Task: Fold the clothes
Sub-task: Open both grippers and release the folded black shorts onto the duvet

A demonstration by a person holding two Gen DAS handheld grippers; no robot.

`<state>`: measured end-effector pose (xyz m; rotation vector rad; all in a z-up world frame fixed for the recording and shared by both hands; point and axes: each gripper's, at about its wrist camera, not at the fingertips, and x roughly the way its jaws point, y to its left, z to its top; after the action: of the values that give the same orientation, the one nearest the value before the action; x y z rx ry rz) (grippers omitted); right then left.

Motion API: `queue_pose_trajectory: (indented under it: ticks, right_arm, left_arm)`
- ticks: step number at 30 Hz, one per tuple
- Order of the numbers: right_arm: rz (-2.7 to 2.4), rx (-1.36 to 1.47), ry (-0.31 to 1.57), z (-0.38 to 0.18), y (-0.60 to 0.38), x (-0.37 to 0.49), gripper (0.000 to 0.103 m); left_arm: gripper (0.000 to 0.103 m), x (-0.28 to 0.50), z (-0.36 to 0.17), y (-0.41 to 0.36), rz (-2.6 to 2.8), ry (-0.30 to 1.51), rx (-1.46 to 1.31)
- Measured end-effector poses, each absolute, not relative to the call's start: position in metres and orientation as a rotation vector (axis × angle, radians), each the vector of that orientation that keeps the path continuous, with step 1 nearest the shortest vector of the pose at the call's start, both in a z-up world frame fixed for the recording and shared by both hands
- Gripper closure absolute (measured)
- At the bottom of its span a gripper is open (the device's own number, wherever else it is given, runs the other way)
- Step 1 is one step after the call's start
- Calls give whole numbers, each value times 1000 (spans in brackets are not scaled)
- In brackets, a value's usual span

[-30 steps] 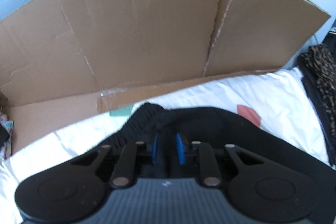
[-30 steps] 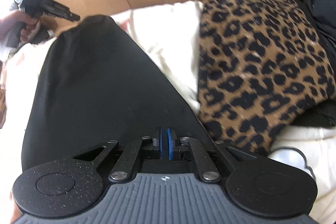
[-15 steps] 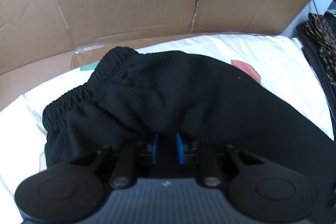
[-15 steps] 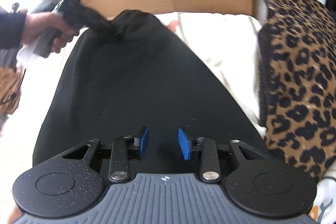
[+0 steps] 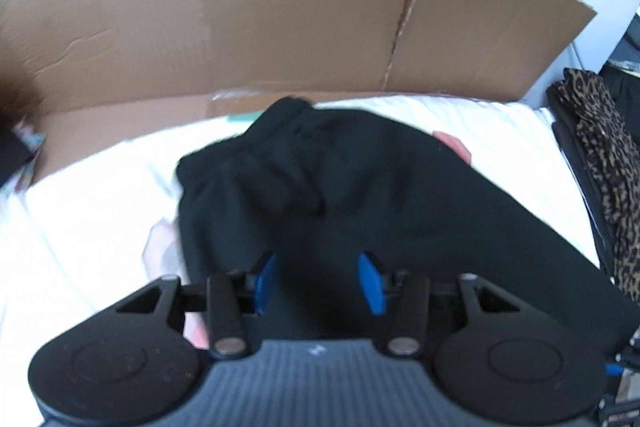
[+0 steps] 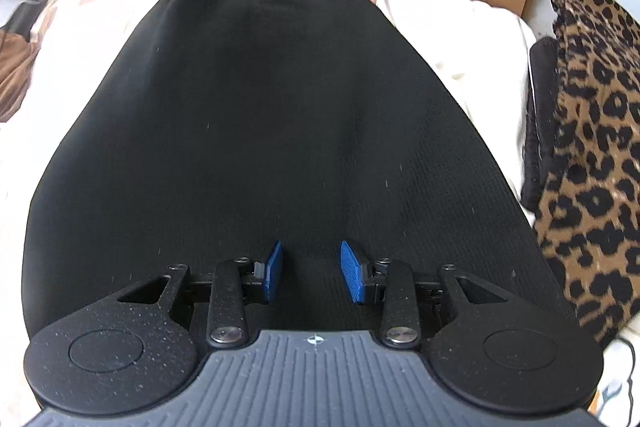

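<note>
A black waffle-knit garment with a gathered elastic waistband (image 5: pixel 360 187) lies spread flat on the white bedding, waistband end bunched (slightly rumpled) toward the cardboard; its long body (image 6: pixel 260 127) looks smooth.

A brown cardboard sheet (image 5: pixel 280 27) stands across the top of the frame. Below it lies a white bedsheet (image 5: pixel 88 195). At the right edge lies a leopard-print cloth (image 6: pixel 592 131).
</note>
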<state>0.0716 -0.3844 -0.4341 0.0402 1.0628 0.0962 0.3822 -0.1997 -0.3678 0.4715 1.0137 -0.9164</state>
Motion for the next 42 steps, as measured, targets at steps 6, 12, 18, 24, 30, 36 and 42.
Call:
queue_pose_trajectory:
  ticks: [6, 12, 18, 24, 30, 36, 42]
  right_arm:
    - [96, 13, 1094, -433, -389, 52, 64]
    - [79, -25, 1117, -432, -387, 39, 64]
    - [50, -9, 1141, -431, -390, 32, 64]
    - [13, 23, 1166, -421, -392, 32, 65]
    - [-23, 60, 1169, -403, -394, 35, 65]
    - [7, 70, 1121, -387, -385, 24, 65]
    - [69, 83, 1101, -381, -369, 40, 65]
  left_arm:
    - [53, 360, -365, -134, -860, 1041, 411]
    - [50, 330, -371, -91, -811, 1047, 360]
    - [48, 295, -370, -69, -828, 1059, 384]
    - [46, 279, -371, -45, -796, 1115, 325]
    - [45, 267, -364, -27, -786, 1100, 293]
    - [45, 257, -368, -18, -805, 1091, 265]
    - [50, 251, -380, -10, -833, 1145, 225]
